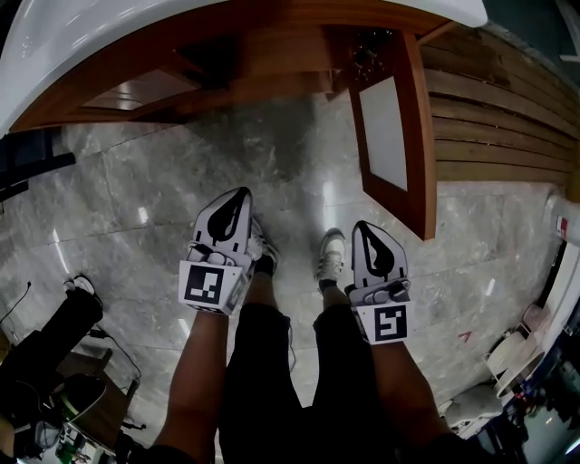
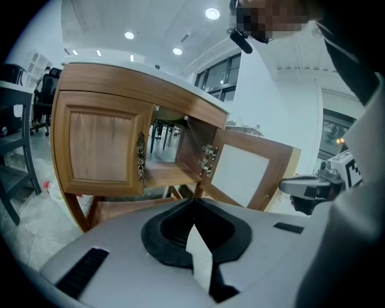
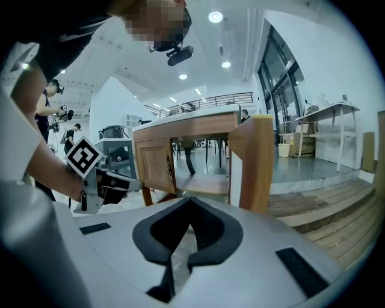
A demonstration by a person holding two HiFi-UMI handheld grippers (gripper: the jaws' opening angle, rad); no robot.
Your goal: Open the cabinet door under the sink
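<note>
The wooden cabinet under the white sink top (image 1: pixel 181 27) has its right door (image 1: pixel 419 136) swung wide out, its white inner panel (image 1: pixel 385 118) showing. The left door (image 2: pixel 99 150) with an ornate handle (image 2: pixel 140 157) is closed. Between them the cabinet's inside shelf (image 2: pixel 165 174) is exposed. Both grippers hang in front of the cabinet, well back from it, touching nothing. My left gripper (image 1: pixel 243 192) (image 2: pixel 192 201) is shut and empty. My right gripper (image 1: pixel 360 225) (image 3: pixel 191 198) is shut and empty too, facing the open door's edge (image 3: pixel 258 162).
Grey marble floor (image 1: pixel 136 208) runs under the cabinet. Wooden decking steps (image 1: pixel 498 109) rise at the right. The person's shoes (image 1: pixel 331 254) stand between the grippers. Another person's leg and cables (image 1: pixel 45 344) are at the lower left. A dark chair (image 2: pixel 15 150) stands left of the cabinet.
</note>
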